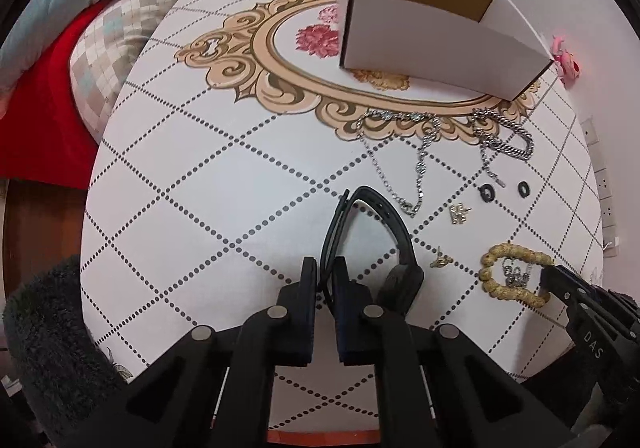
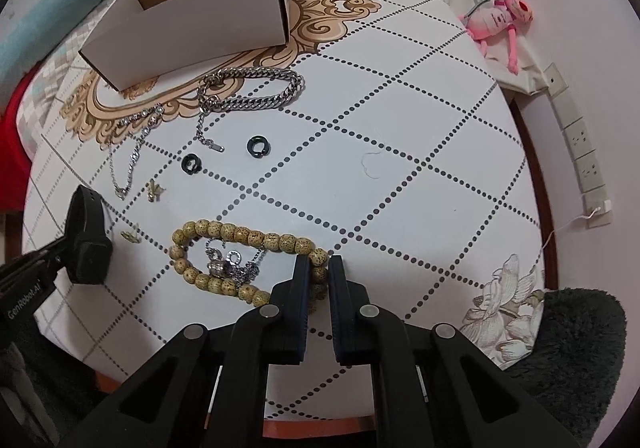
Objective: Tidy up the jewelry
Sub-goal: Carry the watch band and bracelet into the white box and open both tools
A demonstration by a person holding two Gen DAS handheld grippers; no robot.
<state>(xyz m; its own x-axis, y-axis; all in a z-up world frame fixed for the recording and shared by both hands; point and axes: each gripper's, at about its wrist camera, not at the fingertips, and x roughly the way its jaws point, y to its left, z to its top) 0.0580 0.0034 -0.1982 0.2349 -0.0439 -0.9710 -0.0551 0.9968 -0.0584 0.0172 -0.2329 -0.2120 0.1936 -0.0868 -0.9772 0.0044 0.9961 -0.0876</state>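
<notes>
My left gripper (image 1: 325,268) is shut on the strap of a black smartwatch (image 1: 384,244), seen also in the right wrist view (image 2: 86,244). My right gripper (image 2: 319,268) is shut on the right end of a tan wooden bead bracelet (image 2: 240,234), which lies on the table around a small silver chain with rings (image 2: 230,268). The bracelet (image 1: 512,276) and right gripper (image 1: 560,284) also show in the left wrist view. An open white cardboard box (image 1: 436,35) stands at the far side; it also shows in the right wrist view (image 2: 196,19).
On the patterned table (image 2: 400,127) lie a thick silver chain (image 2: 256,89), a thin silver necklace (image 2: 132,151), two black rings (image 2: 259,147) (image 2: 191,163) and small gold earrings (image 2: 154,189). A pink plush toy (image 2: 500,17) lies beyond the right edge. Bedding (image 1: 80,7) is at left.
</notes>
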